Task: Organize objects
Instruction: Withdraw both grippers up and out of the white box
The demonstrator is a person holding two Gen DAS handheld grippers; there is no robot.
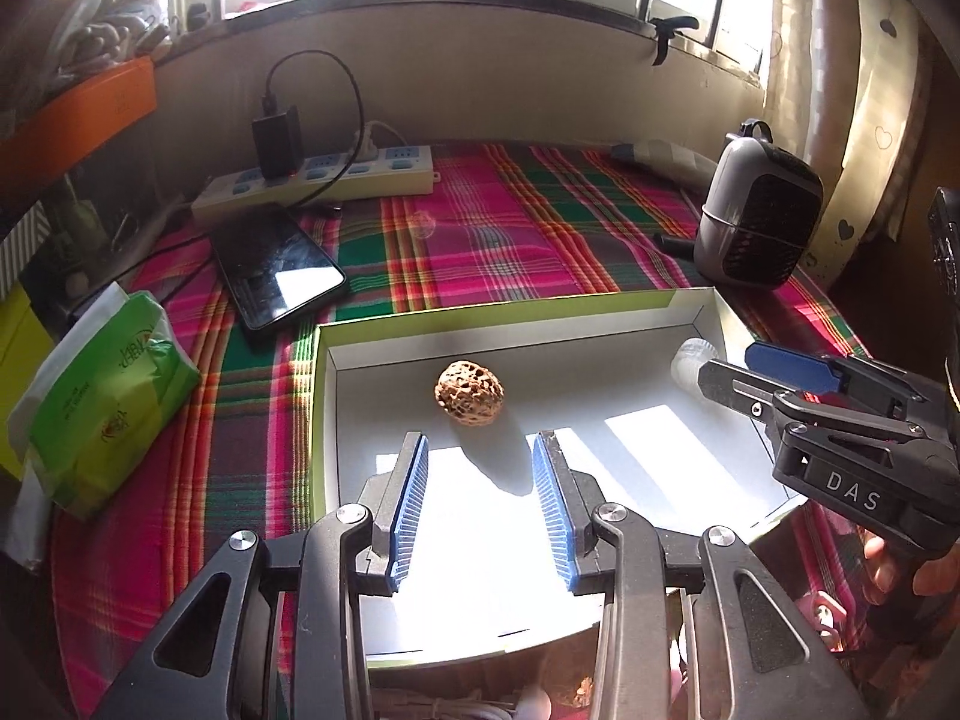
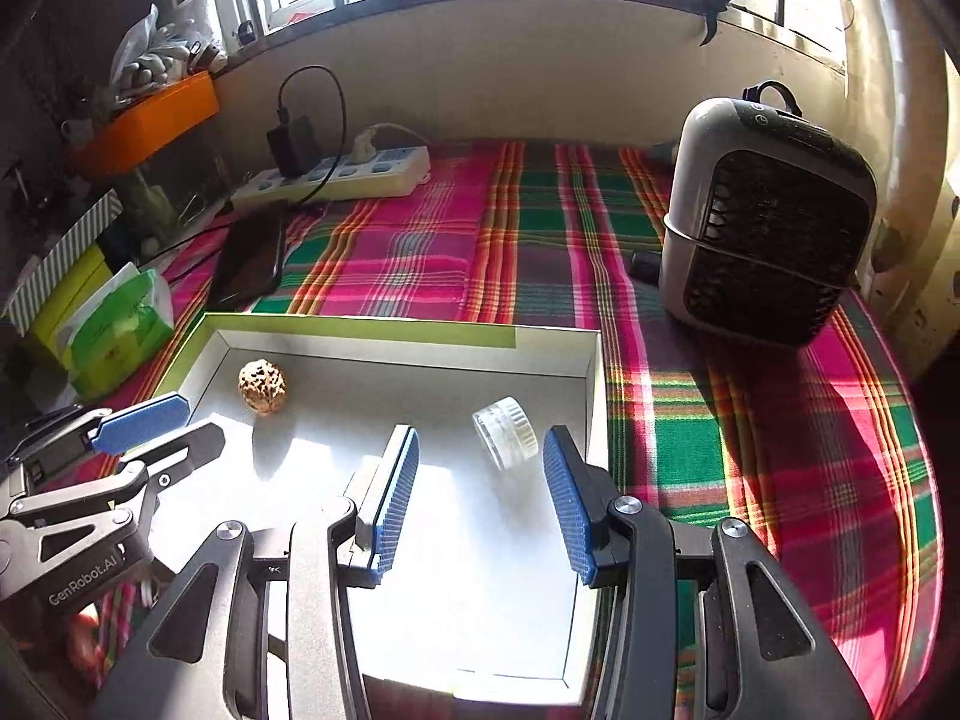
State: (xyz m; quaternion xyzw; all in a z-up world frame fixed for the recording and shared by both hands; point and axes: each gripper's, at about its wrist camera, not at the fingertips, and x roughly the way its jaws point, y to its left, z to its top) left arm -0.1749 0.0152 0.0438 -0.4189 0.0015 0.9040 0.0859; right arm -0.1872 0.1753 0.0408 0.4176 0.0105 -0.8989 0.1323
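Both hand-held grippers hang released over the white tray (image 2: 591,372) on the plaid-covered desk (image 2: 750,420). The left hand-held gripper (image 1: 480,450) gapes behind the walnut (image 1: 469,390), not touching it. The right hand-held gripper (image 2: 477,450) stands empty just short of the clear jar (image 2: 505,431) lying on its side.

Readable text for you: "DAS" on the body of your right tongs (image 1: 774,369), seen from the left wrist. "GenRobot.AI" on the body of your left tongs (image 2: 153,426), seen from the right wrist. Green tissue pack (image 1: 114,402) print: illegible.
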